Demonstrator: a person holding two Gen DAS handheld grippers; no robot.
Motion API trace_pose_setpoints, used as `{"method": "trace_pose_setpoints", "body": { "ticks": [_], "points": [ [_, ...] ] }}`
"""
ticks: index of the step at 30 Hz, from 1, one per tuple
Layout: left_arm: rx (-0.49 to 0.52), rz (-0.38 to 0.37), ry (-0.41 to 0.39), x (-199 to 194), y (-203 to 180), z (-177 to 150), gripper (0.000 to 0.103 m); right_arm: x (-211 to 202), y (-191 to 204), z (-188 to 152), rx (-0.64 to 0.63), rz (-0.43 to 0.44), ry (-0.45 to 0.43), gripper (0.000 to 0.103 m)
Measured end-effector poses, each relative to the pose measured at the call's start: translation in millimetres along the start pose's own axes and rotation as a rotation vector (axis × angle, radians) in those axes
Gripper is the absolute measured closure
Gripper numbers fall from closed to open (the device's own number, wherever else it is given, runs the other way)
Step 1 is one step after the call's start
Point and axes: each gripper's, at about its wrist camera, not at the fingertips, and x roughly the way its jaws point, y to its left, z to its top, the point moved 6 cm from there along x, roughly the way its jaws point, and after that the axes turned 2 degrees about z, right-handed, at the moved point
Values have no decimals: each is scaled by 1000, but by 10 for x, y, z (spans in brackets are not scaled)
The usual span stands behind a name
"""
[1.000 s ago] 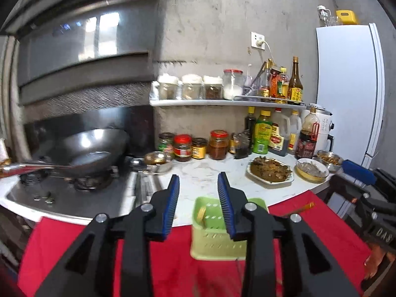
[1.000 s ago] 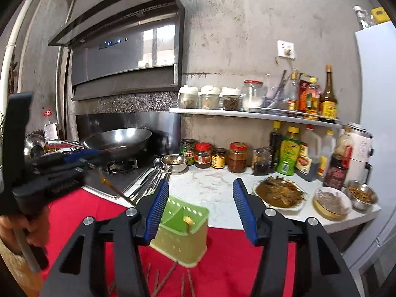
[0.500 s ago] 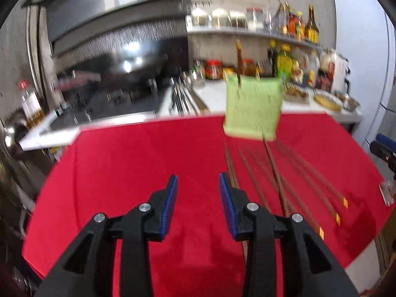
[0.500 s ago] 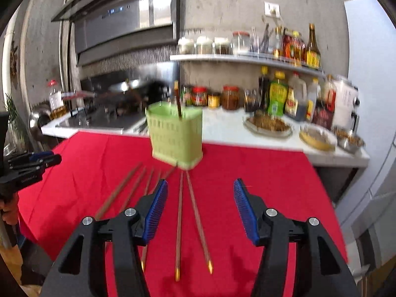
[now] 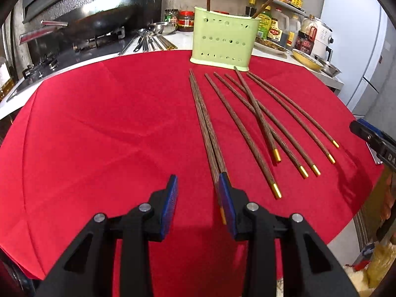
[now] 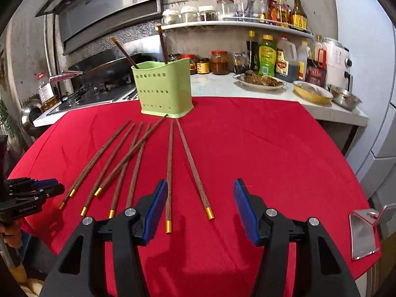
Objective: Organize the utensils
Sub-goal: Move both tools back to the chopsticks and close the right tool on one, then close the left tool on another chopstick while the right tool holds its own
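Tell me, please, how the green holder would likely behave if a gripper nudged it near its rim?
The green holder looks like thin perforated plastic, so probably light. It stands tall on the red cloth with only two chopsticks inside, so it may slide or tip.

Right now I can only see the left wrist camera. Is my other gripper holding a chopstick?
Observer: No. The right gripper is open and empty above the red cloth.
Operator: My left gripper mostly hides the ends of two sticks. What's there?
Observer: Those two brown wooden chopsticks end in gold caps, like the others.
Operator: Anything else I'm missing?
Observer: A shiny bent metal plate sits at the cloth's right edge.
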Motion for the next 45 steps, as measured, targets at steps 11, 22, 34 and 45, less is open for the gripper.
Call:
{"method": "trace_pose_setpoints", "body": {
  "ticks": [11,22,34,45],
  "points": [
    [72,35,-1,141,-163,107,69,117,-87,1,16,-11,16,46],
    [-5,-34,-1,121,-17,123,69,399,-111,14,13,24,77,60],
    [-74,-28,-1,75,179,146,69,777,126,-58,-123,34,164,95],
    [-22,-50,39,191,-60,137,77,521,-24,-206,-56,-14,177,96]
  ]
}}
